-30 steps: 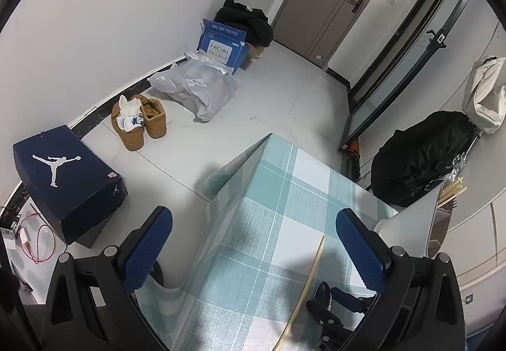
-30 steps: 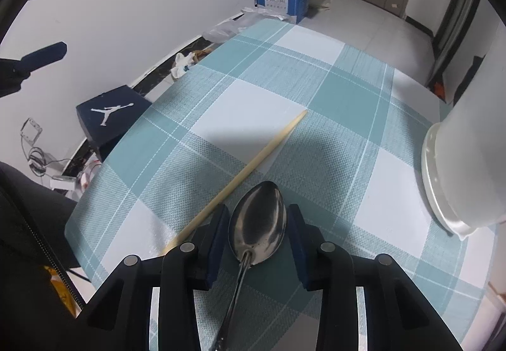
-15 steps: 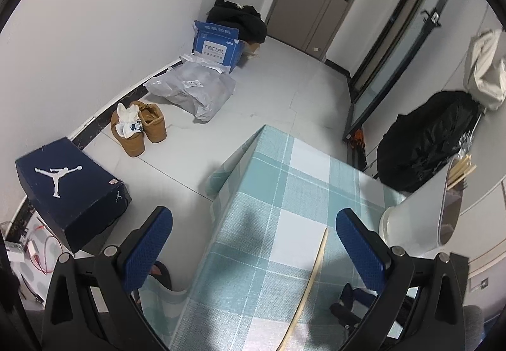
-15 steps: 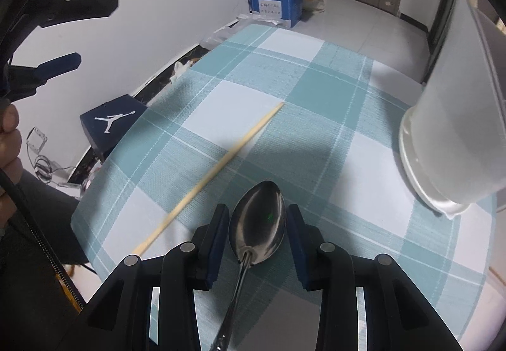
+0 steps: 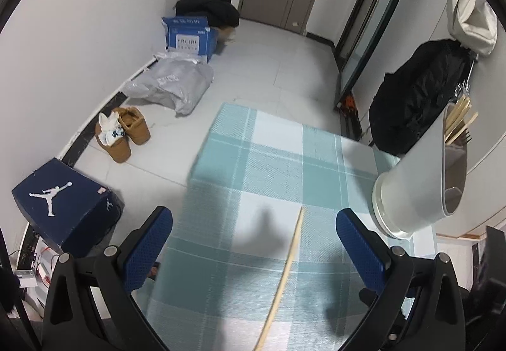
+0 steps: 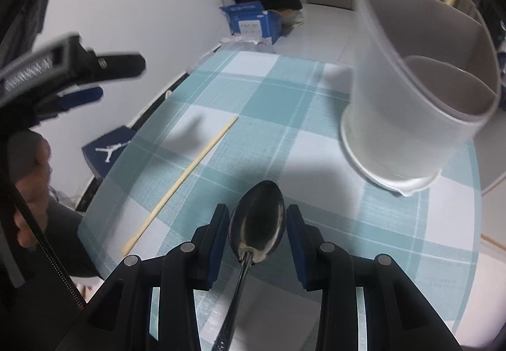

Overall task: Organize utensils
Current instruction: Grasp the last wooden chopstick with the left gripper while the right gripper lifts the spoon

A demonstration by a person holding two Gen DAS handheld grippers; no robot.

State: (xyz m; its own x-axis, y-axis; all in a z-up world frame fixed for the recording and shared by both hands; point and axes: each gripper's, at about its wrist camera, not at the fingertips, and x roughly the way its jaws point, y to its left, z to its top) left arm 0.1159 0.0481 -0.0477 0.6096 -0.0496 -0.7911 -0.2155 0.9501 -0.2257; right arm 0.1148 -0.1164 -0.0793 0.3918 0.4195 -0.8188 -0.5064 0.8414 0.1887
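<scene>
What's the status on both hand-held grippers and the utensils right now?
Right hand-held gripper carrying the spoon. Left hand-held gripper open, empty, above the chopstick on the table. Utensil holder upright, nothing in the way.

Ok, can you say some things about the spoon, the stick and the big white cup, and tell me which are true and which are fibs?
1. The right gripper has a metal spoon between its fingers. True.
2. The white holder is empty. False: wooden sticks poke out of it.
3. One chopstick lies on the checked tablecloth. True.
4. The left gripper holds the chopstick. False: it is open and holds nothing.
</scene>
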